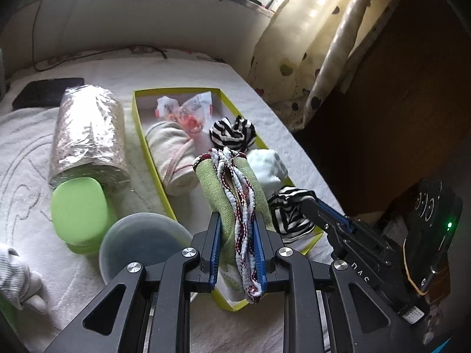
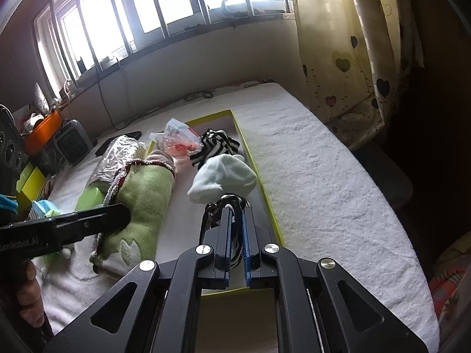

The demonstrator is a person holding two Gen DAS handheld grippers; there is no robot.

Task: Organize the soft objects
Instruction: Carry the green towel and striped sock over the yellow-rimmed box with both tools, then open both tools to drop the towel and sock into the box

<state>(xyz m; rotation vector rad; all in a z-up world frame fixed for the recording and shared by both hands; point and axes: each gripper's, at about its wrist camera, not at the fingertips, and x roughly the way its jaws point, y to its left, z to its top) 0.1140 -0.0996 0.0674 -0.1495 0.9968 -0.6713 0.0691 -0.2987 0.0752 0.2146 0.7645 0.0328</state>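
Observation:
My left gripper [image 1: 238, 220] is shut on a folded green cloth [image 1: 217, 185] with red-and-white trim, held over the near part of the yellow-green box [image 1: 138, 123]. The cloth also shows in the right wrist view [image 2: 144, 194]. My right gripper [image 2: 236, 217] is shut on a black-and-white striped cloth [image 2: 228, 201], seen in the left wrist view [image 1: 290, 211] at the box's near right edge. In the box lie a rolled cream cloth [image 1: 173, 158], a second striped cloth [image 1: 232, 132], a pale blue cloth [image 1: 268, 164] and a plastic bag [image 1: 185, 108].
A foil-wrapped roll [image 1: 88, 135], a green lidded container [image 1: 79, 206] and a clear round tub [image 1: 141, 241] stand left of the box on the white bedcover [image 2: 323, 182]. A dark flat object [image 1: 47, 91] lies at far left. Curtains [image 2: 347, 44] hang on the right.

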